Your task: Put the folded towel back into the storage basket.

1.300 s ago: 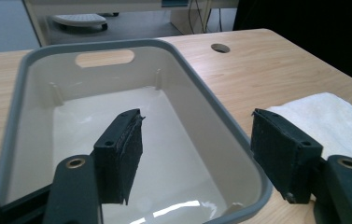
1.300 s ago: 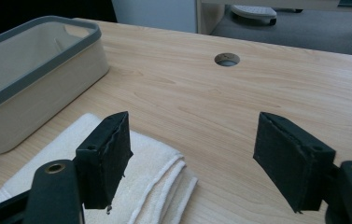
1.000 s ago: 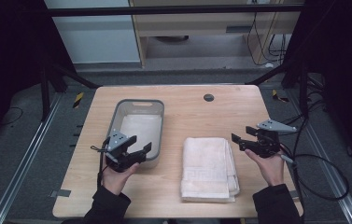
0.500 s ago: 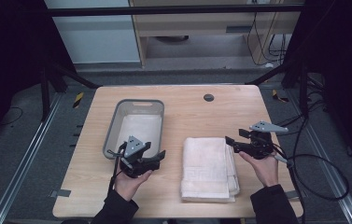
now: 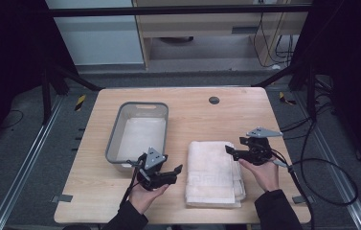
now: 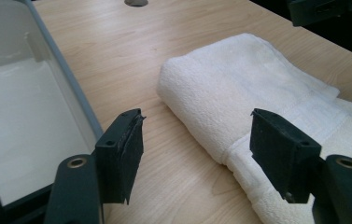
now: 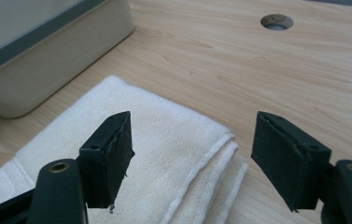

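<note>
Lying folded on the table (image 5: pixel 96 201) at lower centre of the high view, the towel (image 5: pixel 214 175) sits right of the grey bin (image 5: pixel 139 111), apart from it. Left gripper (image 5: pixel 177 171) hovers just off the towel's left edge, jaws wide apart, empty. Right gripper (image 5: pixel 230 149) hangs over the towel's upper right corner, jaws spread wide, holding nothing.

The table (image 5: pixel 197 115) is pale wood, smooth and matt. The towel (image 5: pixel 214 172) at lower centre is white terry cloth, nubbly. The bin (image 5: pixel 137 132) looks like frosted plastic with a grey rim. Matt black jaws have rough pads (image 6: pixel 134 147).
</note>
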The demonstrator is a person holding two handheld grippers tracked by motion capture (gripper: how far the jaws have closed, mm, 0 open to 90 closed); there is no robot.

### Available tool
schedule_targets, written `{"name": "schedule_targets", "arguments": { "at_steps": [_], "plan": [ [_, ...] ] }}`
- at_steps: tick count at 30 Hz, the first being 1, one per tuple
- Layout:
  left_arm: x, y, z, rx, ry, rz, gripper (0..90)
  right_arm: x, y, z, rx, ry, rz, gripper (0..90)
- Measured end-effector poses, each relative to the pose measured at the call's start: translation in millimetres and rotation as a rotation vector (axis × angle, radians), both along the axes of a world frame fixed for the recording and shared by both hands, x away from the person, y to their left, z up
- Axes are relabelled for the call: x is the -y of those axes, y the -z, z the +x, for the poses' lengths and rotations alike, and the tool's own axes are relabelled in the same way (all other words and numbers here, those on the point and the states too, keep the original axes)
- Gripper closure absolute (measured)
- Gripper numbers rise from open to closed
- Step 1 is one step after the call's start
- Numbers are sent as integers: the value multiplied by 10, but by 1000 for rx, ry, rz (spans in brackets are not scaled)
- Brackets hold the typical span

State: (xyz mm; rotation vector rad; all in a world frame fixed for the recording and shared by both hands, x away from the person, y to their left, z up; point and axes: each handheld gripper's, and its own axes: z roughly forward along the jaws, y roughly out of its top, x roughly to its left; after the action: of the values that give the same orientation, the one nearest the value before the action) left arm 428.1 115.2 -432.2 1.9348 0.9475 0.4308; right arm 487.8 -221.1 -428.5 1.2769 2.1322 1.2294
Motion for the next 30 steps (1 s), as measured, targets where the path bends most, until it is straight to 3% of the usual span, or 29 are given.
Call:
{"name": "schedule_targets", "arguments": {
  "at_steps": [10, 13, 19, 30],
  "plan": [
    [132, 114, -51, -21, 36, 19, 340, -86, 134, 46, -11, -18, -66, 256],
    [171, 152, -64, -29, 52, 30, 340, -71, 181, 54, -25, -17, -34, 262],
    [222, 215, -77, -41, 67, 38, 340, -28, 255, 76, -34, 3, -59, 260],
    [312, 315, -82, -61, 89, 55, 332, 47, 359, 106, -63, 23, -38, 258]
  ]
}}
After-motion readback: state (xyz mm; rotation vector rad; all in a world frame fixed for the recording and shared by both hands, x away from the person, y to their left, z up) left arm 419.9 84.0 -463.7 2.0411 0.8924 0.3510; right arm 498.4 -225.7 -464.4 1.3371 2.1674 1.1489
